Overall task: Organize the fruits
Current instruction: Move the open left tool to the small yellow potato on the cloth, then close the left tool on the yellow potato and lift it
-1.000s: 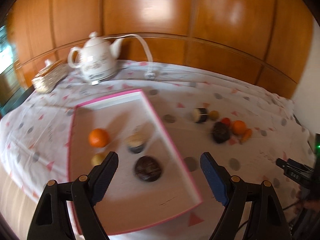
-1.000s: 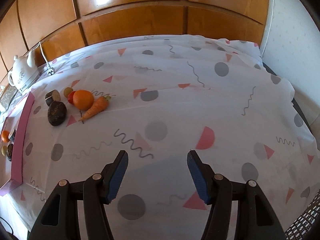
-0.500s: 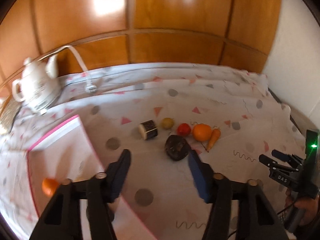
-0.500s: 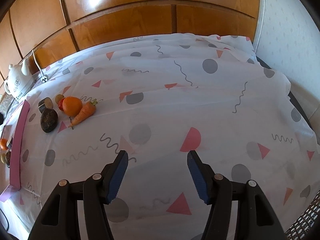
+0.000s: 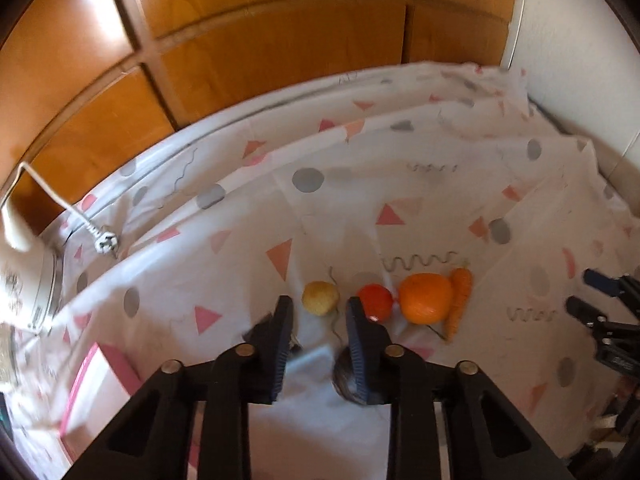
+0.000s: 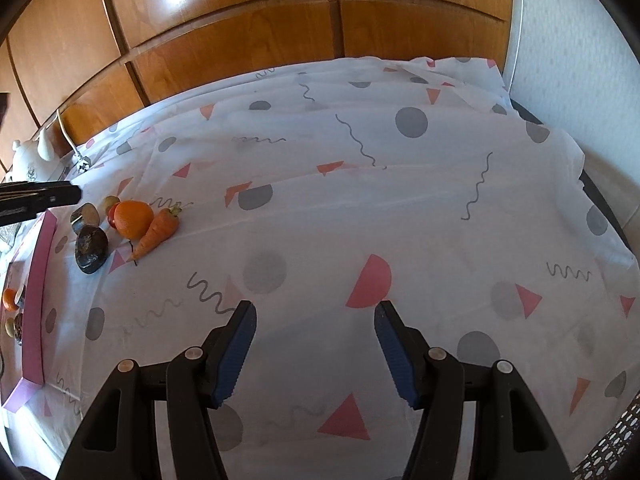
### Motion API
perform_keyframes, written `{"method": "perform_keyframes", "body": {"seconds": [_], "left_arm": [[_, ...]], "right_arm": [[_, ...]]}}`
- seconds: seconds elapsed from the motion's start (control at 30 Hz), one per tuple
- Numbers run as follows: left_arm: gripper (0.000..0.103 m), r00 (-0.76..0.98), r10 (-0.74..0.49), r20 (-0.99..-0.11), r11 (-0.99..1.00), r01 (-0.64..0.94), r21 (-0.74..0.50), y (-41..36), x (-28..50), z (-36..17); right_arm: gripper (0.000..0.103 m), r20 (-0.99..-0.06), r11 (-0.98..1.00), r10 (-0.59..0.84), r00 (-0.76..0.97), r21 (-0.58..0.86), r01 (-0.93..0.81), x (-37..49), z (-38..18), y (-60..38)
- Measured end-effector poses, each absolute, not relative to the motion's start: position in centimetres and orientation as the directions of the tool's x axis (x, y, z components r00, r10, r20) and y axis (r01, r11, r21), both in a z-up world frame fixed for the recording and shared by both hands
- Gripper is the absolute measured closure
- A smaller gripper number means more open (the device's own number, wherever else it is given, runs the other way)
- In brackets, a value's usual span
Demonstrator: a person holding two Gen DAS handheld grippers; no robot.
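Left gripper (image 5: 318, 314) is held over the fruits, fingers parted and empty.
Right gripper (image 6: 316, 322) is held wide open above the tablecloth (image 6: 360, 200).

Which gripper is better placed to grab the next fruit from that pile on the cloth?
Left. The left gripper is open right over the pile, nearest the yellow fruit. The right gripper hangs open over bare cloth, far from the pile.

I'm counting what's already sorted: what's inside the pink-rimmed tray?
In the right wrist view, the pink-rimmed tray holds a small orange fruit, a pale yellowish piece and a dark one below it. The frame edge hides the rest.
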State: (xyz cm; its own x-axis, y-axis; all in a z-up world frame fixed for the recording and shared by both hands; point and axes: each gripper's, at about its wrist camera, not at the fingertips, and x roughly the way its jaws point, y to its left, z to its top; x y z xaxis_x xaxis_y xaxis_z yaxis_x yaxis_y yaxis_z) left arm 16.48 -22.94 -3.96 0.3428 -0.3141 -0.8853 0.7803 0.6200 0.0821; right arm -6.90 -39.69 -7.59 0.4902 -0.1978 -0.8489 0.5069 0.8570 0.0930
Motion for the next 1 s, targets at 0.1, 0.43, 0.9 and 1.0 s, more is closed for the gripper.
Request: {"method": "perform_keyframes", "body": {"seconds": [0.1,0.43,0.9,1.0], "left_arm": [[0.076,0.317,-0.277,-0.907,0.594,0.799,0.099,-23.9,17.4,-5.2],[0.073,0.236,-0.245,-0.940,0.534,0.842,0.072,-25.5,18.3,-7.6],[0.076,0.291,-0.392,-0.873,0.647,0.762,-0.037,-23.2,16.9,-5.5],[0.076,0.314,-0.434,-0.845,0.682,0.727,-0.079,-21.6,16.1,-4.1]], "right_arm": [[0.041,-0.852,0.853,-0.193,0.486,0.098,0.512,-6.9,-7.8,-40.0],[0.040,-0.860,0.847,-0.179,0.478,0.112,0.520,-6.7,-8.3,-40.6],[0.040,-0.863,0.848,-0.186,0.469,0.100,0.521,-6.5,-8.6,-40.6],[0.040,-0.863,0.849,-0.189,0.469,0.097,0.520,-6.5,-8.5,-40.5]]}}
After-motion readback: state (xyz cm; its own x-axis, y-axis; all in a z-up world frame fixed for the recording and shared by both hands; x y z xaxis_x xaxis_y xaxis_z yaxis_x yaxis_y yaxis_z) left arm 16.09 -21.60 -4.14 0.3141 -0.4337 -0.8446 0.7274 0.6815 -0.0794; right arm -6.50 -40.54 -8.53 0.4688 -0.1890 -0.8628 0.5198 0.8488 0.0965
